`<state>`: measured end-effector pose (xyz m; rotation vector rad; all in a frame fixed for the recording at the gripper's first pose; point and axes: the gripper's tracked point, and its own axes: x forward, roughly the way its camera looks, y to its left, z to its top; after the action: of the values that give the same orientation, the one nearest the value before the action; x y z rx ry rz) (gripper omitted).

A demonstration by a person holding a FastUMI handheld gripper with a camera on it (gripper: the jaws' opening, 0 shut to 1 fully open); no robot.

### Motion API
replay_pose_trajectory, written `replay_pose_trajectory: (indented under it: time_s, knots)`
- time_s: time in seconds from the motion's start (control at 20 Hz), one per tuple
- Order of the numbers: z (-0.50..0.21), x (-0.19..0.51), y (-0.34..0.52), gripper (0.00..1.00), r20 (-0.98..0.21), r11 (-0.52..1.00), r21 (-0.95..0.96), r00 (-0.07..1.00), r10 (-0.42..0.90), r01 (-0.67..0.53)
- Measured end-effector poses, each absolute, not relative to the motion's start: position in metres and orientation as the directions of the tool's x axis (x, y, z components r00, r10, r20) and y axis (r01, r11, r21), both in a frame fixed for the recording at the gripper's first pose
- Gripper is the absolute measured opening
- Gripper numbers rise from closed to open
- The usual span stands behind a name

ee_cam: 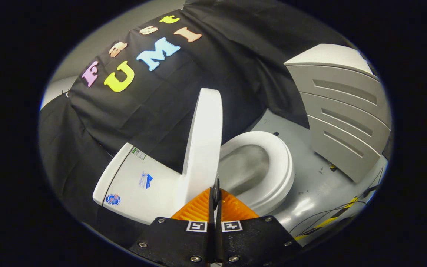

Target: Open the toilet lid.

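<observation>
The white toilet lid (pixel 204 141) stands raised, nearly upright, and I see it almost edge-on, just beyond my fingers. Beside it the white seat ring (pixel 282 167) lies down around the open grey bowl (pixel 241 167). On the lid's other side is the white tank (pixel 135 181), which carries small stickers. My gripper (pixel 215 190) is shut, its fingers pressed together with nothing between them. The tips sit right at the lid's near lower edge, by the rim of the bowl; I cannot tell whether they touch it.
A grey slatted panel (pixel 343 122) stands beyond the seat on the far side. The grey floor (pixel 310 200) carries thin cables and a yellow-black striped strip (pixel 332 218). Black cloth hangs behind the toilet.
</observation>
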<state>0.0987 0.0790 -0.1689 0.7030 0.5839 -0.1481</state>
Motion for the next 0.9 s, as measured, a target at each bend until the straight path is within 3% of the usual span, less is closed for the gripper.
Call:
replay_pose_trajectory:
  time_s: [0.9]
  knots:
    - [-0.102,0.119,0.152,0.00,-0.507,0.924,0.339,0.862,0.020,0.178]
